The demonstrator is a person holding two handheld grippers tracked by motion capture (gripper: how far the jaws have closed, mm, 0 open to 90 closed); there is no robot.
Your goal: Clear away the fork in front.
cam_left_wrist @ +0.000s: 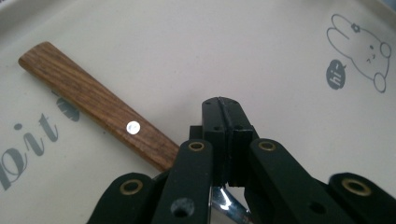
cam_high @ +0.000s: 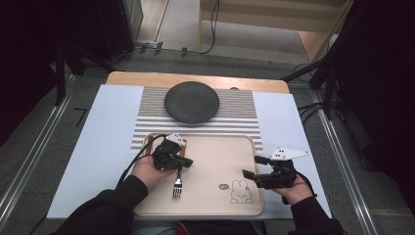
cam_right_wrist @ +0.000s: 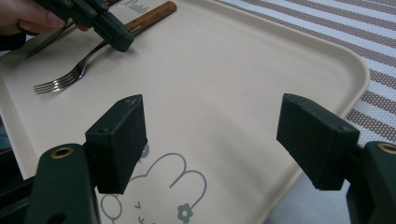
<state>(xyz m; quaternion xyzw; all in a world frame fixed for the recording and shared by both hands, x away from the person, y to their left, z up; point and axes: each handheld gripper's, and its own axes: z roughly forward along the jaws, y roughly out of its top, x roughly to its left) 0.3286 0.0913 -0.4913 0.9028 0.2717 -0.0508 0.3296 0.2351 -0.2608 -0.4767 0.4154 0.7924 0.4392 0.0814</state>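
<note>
A fork (cam_high: 177, 186) with a wooden handle (cam_left_wrist: 93, 98) lies on a beige tray (cam_high: 215, 147), tines toward the person. My left gripper (cam_high: 185, 161) hovers low over the spot where the handle meets the metal neck. Its jaws are pressed together (cam_left_wrist: 224, 105) with nothing visible between the pads, and the fork (cam_right_wrist: 70, 77) passes underneath them. My right gripper (cam_high: 253, 166) is held at the tray's right edge. It stands wide open (cam_right_wrist: 212, 121) over the bare tray (cam_right_wrist: 233, 60), with nothing between the jaws.
A dark round plate (cam_high: 191, 102) sits on a striped mat (cam_high: 240, 122) beyond the tray. A bunny drawing (cam_high: 241, 192) marks the tray's near right corner. A grey blade-like strip (cam_right_wrist: 46, 41) lies beside the left hand. White board surrounds the mat.
</note>
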